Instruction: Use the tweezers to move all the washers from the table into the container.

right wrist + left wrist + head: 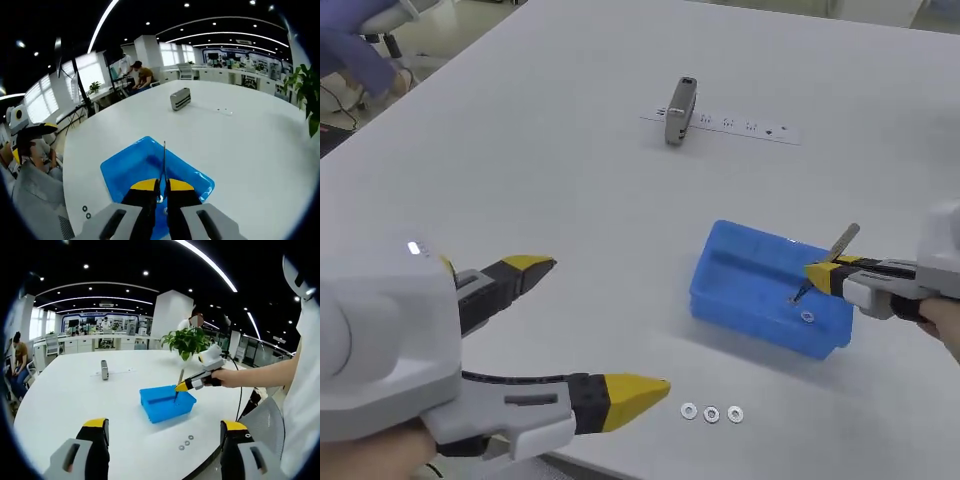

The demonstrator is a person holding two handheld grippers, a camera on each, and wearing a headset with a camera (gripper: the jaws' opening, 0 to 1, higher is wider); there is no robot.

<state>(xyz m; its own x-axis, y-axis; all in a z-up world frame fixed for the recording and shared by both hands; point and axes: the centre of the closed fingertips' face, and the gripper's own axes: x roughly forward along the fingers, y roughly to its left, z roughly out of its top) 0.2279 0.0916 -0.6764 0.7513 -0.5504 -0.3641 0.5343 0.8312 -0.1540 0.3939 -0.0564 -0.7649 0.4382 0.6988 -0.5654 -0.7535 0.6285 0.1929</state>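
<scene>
A blue container (745, 285) stands on the white table. My right gripper (820, 275) is shut on the metal tweezers (844, 242), whose tips point down inside the container. One washer (807, 317) lies on the container floor just below the tips. Three washers (711, 414) lie in a row on the table in front of the container. My left gripper (588, 326) hovers open at the lower left with nothing between its jaws. In the right gripper view the tweezers (164, 157) reach out over the container (125, 170). The left gripper view takes in the container (160, 407) and the washers (186, 443).
A grey device (678, 110) rests on a white strip (745, 126) at the far middle of the table. The table's near edge runs just below the washers. A potted plant (187, 342) and other people at desks are in the background.
</scene>
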